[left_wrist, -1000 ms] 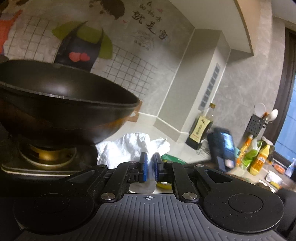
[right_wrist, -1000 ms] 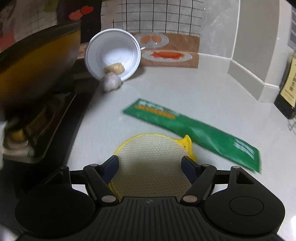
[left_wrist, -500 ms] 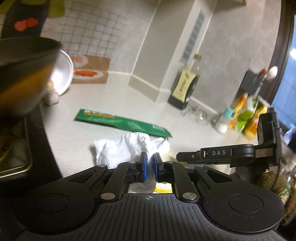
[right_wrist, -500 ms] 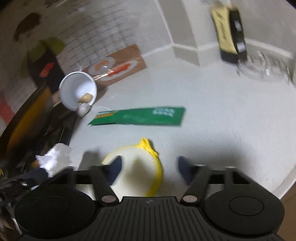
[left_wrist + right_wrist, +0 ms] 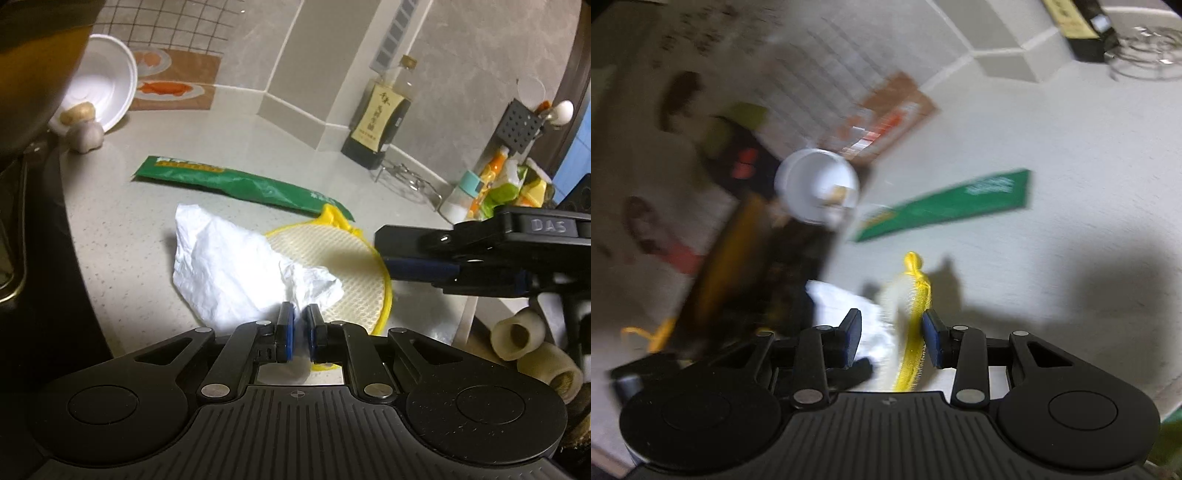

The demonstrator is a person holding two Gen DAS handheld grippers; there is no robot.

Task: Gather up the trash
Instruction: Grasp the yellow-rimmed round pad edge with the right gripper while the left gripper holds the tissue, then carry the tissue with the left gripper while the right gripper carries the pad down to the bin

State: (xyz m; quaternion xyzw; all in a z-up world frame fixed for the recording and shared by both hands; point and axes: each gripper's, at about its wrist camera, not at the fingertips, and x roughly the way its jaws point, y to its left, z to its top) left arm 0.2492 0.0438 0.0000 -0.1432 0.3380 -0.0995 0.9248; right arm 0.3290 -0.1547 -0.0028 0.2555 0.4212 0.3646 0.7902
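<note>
A crumpled white plastic bag point(image 5: 236, 273) is pinched between the nearly closed pads of the left tool point(image 5: 299, 332) at the lower centre of the left wrist view, the rest of it spread over the pale surface point(image 5: 129, 236). Just right of the bag, and partly covered by it, a round yellow-rimmed mesh piece point(image 5: 332, 266) is seen. The right tool point(image 5: 417, 266) enters from the right edge of that frame, its fingers at the rim of the mesh. In the blurred right wrist view the mesh point(image 5: 912, 332) stands edge-on between the partly closed jaws of the right tool point(image 5: 891, 341); the rim lies against the right pad, while whether the left pad touches cannot be told. A green wrapper point(image 5: 240, 184) lies flat beyond, above centre. At upper left a tipped white bowl point(image 5: 107, 88) leans by a garlic bulb point(image 5: 86, 134)
</note>
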